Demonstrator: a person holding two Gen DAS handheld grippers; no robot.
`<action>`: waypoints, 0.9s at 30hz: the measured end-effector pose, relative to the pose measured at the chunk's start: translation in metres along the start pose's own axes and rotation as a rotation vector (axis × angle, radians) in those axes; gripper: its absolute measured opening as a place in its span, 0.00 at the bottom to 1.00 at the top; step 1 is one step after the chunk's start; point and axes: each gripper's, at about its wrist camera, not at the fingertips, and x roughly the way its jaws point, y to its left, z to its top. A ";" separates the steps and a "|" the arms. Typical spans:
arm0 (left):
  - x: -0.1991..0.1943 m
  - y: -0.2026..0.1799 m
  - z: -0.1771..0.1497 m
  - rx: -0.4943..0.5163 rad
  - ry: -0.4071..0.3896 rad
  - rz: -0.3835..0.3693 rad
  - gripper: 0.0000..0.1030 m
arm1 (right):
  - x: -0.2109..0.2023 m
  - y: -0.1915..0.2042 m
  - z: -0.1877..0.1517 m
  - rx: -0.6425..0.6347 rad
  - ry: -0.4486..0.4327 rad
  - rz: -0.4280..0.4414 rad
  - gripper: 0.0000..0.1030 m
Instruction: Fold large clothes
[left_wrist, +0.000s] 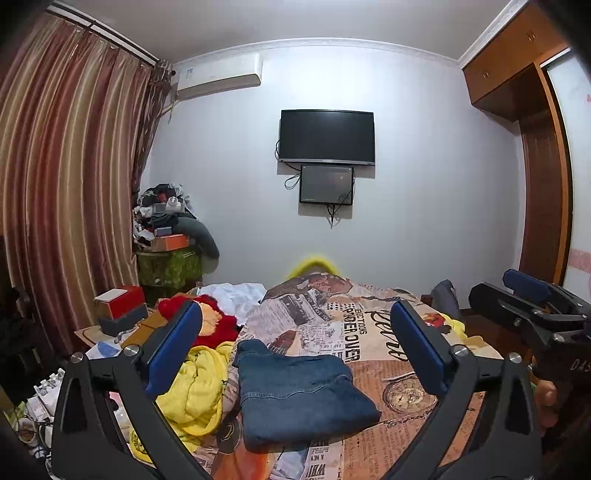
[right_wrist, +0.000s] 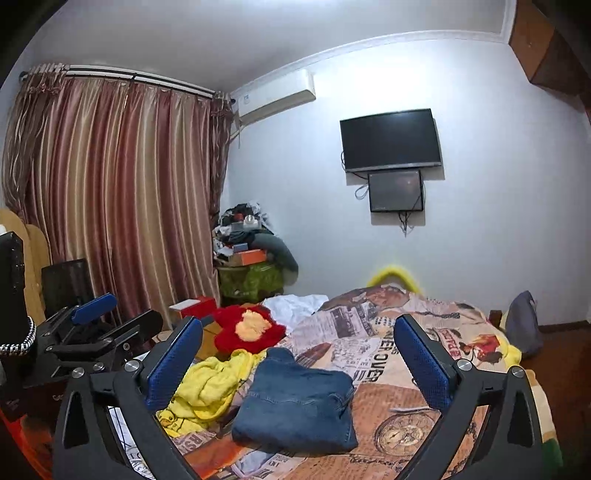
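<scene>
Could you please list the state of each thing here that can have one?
left gripper: open, holding nothing
right gripper: open, holding nothing
jeans: folded, lying on the bed
yellow garment: crumpled, unfolded
white cloth: crumpled
television: screen dark
curtains: drawn shut

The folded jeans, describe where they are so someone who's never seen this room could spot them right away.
Find the bed with the newspaper-print cover, below the wall-mounted TV. The folded jeans lie on its near part, just right of a crumpled yellow garment. They are the only blue denim there and the only neatly folded piece; the neighbouring clothes lie loose.
</scene>
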 end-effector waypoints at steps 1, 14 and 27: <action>0.000 -0.001 0.000 0.002 -0.001 0.000 1.00 | 0.001 -0.001 0.000 0.005 0.004 0.001 1.00; 0.000 -0.002 -0.001 0.002 -0.005 -0.001 1.00 | 0.004 -0.010 0.001 0.036 0.016 -0.005 1.00; 0.003 -0.005 -0.003 -0.005 0.010 -0.004 1.00 | 0.005 -0.012 0.001 0.061 0.034 -0.007 1.00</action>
